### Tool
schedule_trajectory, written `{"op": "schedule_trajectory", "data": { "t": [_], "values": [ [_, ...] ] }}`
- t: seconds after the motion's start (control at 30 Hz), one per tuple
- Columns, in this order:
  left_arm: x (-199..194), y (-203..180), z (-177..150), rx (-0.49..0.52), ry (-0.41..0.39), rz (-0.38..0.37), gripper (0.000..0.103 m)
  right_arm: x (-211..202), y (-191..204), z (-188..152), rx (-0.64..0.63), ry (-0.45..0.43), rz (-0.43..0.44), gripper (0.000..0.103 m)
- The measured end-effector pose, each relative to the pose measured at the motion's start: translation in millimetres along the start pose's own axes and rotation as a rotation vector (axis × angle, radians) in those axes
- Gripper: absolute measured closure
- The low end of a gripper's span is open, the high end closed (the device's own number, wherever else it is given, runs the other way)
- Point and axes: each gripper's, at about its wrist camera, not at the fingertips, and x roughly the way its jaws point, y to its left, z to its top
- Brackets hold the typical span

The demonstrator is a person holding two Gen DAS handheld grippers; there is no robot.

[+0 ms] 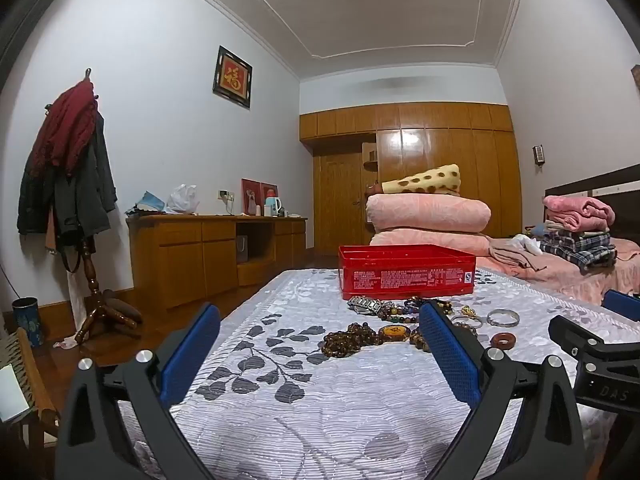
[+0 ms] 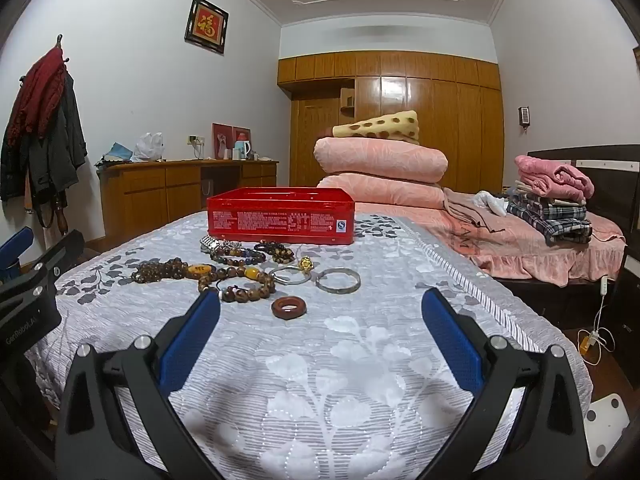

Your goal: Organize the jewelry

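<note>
Jewelry lies scattered on my grey leaf-patterned bedspread (image 2: pixel 360 380), just in front of the red tin (image 2: pixel 281 221). I see a brown bead necklace (image 2: pixel 160 271) at the left of the pile, a beaded bracelet (image 2: pixel 248 290) beside it, a silver bangle (image 2: pixel 338 279) to the right, and a reddish-brown ring (image 2: pixel 289 307) nearest me, apart from the rest. My right gripper (image 2: pixel 320 344) hovers over the spread with jaws spread wide, nothing between them. My left gripper (image 1: pixel 320 354) is likewise wide open and empty, its right finger (image 1: pixel 448 344) hiding part of the pile. Behind the tin sit stacked pink quilts (image 2: pixel 380 176).
</note>
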Motion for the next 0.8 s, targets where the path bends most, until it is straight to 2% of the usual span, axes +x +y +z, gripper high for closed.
{"op": "schedule_trajectory", "data": {
  "t": [0.8],
  "values": [
    [2.4, 3.2, 0.8, 0.0, -0.003, 0.0, 0.006, 0.8, -1.0, 0.7, 0.003, 0.002, 0.0, 0.005]
  ]
}}
